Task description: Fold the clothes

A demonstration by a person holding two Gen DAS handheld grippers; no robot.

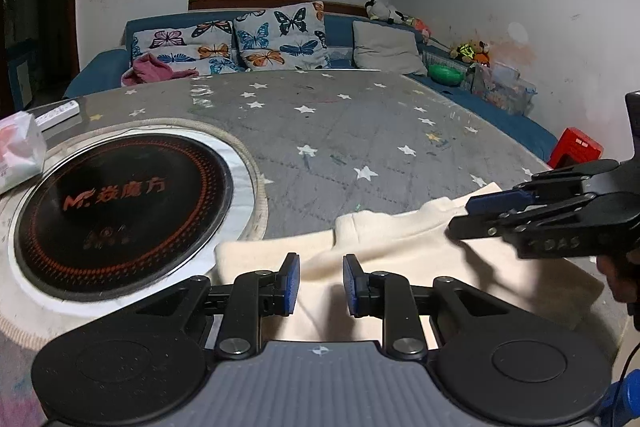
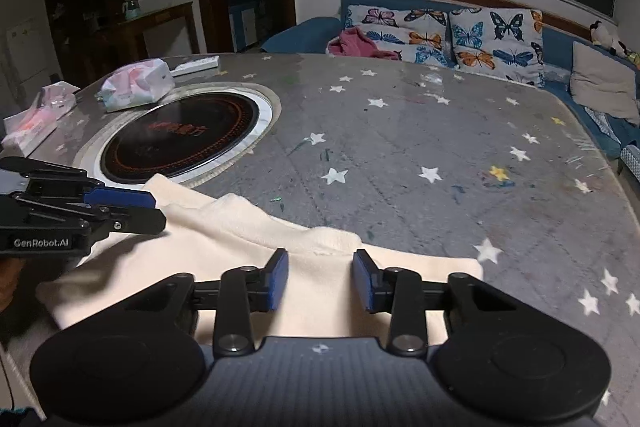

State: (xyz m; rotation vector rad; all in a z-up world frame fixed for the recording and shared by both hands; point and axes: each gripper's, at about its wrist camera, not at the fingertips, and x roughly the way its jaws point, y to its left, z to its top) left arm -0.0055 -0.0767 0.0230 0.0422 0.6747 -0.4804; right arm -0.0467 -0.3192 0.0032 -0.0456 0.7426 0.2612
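On the left of the tabletop sits a round black cooker plate. Just beside it lies the cream top, spread flat near the front edge. Its left corner almost touches the ring around the plate.

The left gripper hangs over the left part of the top. Its blue pads stand a little apart, and nothing is squeezed between them. The cloth only shows through the gap below.

The right gripper hangs over the right part, near the neck. Its pads are a bit apart too, and they hold nothing.

The top looks soft, thick and light, like fleece or a knit. It will probably bend and sag when lifted, not stay stiff. It does not look slippery, and it will not break. One layer may slide off the other, so a pinch should catch both layers.

Good places to take hold are probably the far edge by the shoulders, one for each gripper, or the two outer corners.
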